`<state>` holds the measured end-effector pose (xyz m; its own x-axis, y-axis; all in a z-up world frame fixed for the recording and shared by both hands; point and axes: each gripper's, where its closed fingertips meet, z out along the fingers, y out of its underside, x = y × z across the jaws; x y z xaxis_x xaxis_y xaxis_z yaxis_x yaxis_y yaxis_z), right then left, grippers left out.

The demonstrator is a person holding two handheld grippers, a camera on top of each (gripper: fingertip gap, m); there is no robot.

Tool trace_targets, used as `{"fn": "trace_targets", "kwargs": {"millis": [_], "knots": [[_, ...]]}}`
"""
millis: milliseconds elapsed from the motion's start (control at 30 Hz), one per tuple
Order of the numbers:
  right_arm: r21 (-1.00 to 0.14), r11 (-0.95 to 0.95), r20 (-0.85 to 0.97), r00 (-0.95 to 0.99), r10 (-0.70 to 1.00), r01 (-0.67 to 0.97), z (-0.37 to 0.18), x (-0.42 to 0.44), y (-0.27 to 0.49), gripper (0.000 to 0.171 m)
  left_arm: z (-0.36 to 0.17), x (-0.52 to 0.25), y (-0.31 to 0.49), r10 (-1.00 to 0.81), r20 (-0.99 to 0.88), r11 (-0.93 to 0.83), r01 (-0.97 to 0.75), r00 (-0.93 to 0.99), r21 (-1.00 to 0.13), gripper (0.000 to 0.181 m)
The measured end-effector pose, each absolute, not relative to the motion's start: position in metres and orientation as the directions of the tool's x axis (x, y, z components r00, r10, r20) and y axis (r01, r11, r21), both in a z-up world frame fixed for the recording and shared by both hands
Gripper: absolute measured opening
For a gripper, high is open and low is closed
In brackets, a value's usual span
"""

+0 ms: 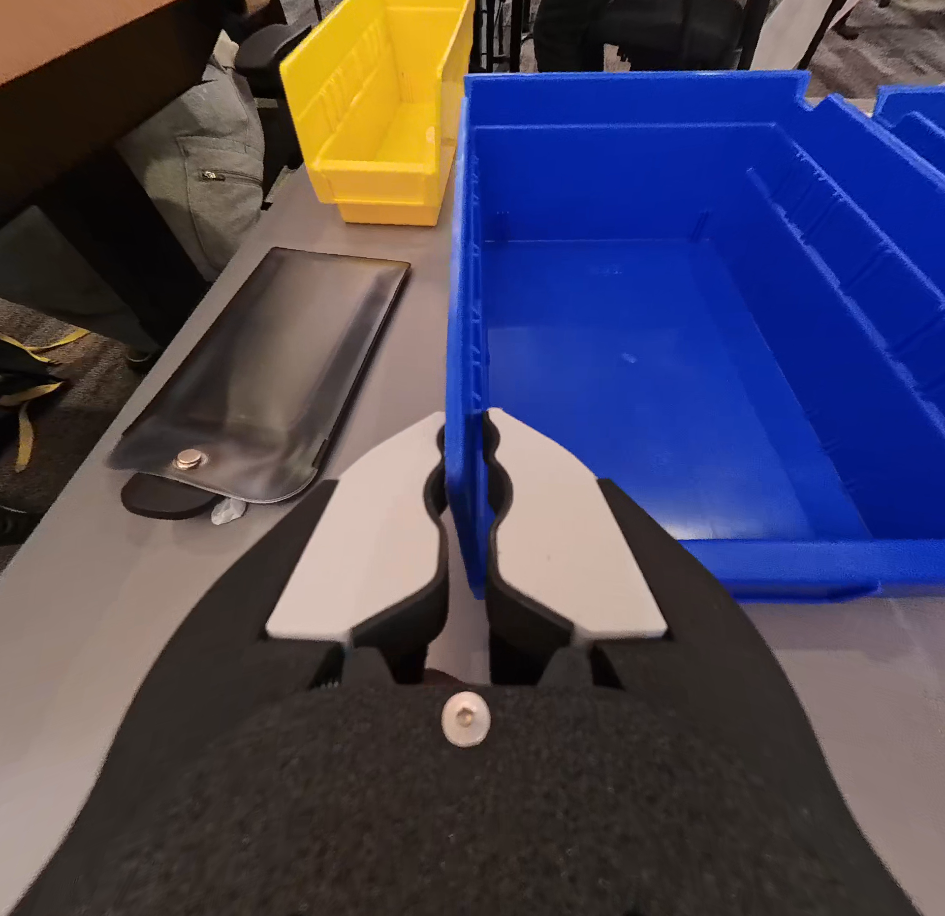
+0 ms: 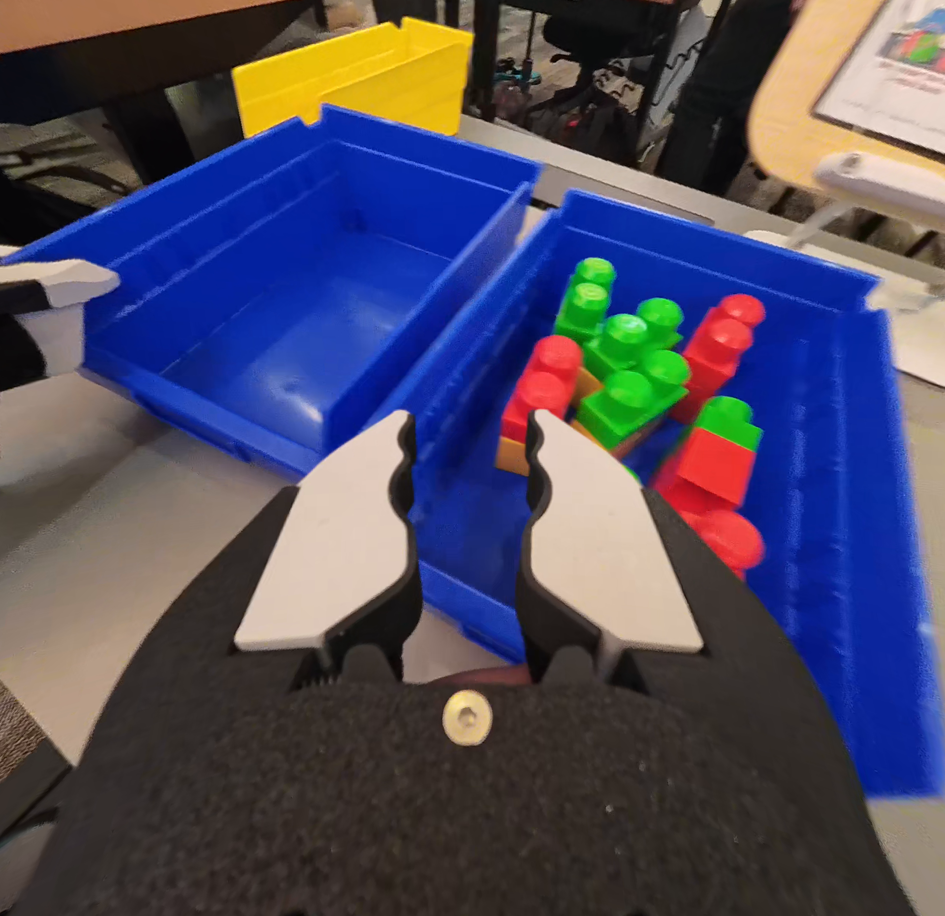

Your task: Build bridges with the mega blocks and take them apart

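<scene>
Several mega blocks lie in the right blue bin [image 2: 838, 482]: green ones [image 2: 624, 375], red ones [image 2: 547, 380], a joined red-and-green piece [image 2: 716, 457] and a tan one [image 2: 511, 454] underneath. My right gripper [image 2: 470, 426] is open and empty, and its fingers straddle this bin's left wall near the front. The left blue bin [image 2: 245, 247] is empty. My left gripper [image 1: 465, 421] is closed on that bin's left wall [image 1: 463, 329] near the front corner. It also shows at the far left of the right wrist view [image 2: 84, 306].
A yellow bin [image 1: 378, 125] stands behind the empty blue bin on the grey table [image 1: 102, 610]. A black pouch [image 1: 266, 375] lies left of the bin, near the table's left edge. A wooden board with a framed picture [image 2: 818, 99] is at the back right. My hands' fingertips stand some 30 cm from each other. About 12 cm separates my right fingertips from the joined red-and-green piece [image 2: 716, 457].
</scene>
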<state>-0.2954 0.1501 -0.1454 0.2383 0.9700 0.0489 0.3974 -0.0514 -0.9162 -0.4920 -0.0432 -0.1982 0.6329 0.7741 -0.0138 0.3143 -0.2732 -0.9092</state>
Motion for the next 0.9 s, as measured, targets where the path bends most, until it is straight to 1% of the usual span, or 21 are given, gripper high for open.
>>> {"fn": "trace_targets", "kwargs": {"millis": [100, 300, 500, 767, 900], "knots": [[-0.920, -0.072, 0.047, 0.292, 0.955, 0.386, -0.141, -0.266, 0.182, 0.041, -0.198, -0.491, -0.042, 0.755, 0.049, -0.236, 0.341, 0.654, -0.910, 0.004], [-0.925, -0.101, 0.057, 0.398, 0.916, 0.366, -0.136, -0.209, 0.233, 0.038, -0.196, -0.487, -0.040, 0.736, 0.107, -0.191, 0.357, 0.668, -0.914, 0.003], [-0.916, -0.107, 0.076, 0.429, 0.900, 0.387, -0.147, -0.183, 0.251, 0.038, -0.183, -0.477, -0.044, 0.732, -0.002, -0.269, 0.287, 0.682, -0.919, 0.003], [-0.915, -0.102, 0.070, 0.402, 0.913, 0.390, -0.155, -0.183, 0.248, 0.038, -0.139, -0.470, -0.045, 0.742, -0.152, -0.331, 0.159, 0.653, -0.930, 0.003], [-0.920, -0.104, 0.057, 0.391, 0.918, 0.378, -0.154, -0.182, 0.247, 0.037, -0.114, -0.466, -0.044, 0.759, -0.208, -0.329, 0.088, 0.618, -0.940, 0.004]]}}
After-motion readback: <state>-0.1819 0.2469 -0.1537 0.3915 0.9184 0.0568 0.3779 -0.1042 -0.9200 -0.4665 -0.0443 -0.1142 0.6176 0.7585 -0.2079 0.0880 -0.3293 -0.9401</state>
